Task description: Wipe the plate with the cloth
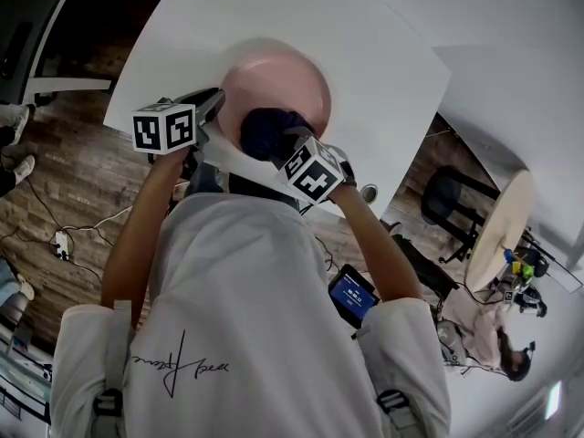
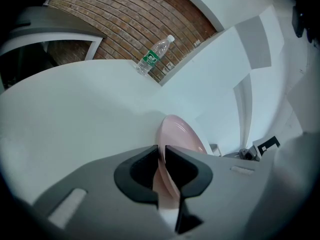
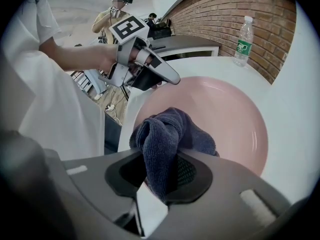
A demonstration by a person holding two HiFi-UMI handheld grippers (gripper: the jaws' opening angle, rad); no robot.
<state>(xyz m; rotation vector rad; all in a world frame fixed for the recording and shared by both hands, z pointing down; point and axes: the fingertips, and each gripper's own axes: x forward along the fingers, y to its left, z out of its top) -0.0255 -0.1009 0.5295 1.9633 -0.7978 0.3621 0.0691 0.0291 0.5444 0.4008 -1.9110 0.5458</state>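
A pink plate sits on the white table, its near rim clamped edge-on between the jaws of my left gripper. In the right gripper view the plate fills the middle, with the left gripper gripping its left rim. A dark blue cloth is bunched between the jaws of my right gripper, which is shut on it and presses it onto the plate's near part. From the head view the cloth covers the plate's near edge, beside the right gripper's marker cube.
The white table extends beyond the plate; its near edge is by my body. A clear water bottle with a green label stands at the table's far side before a brick wall. Another person stands behind.
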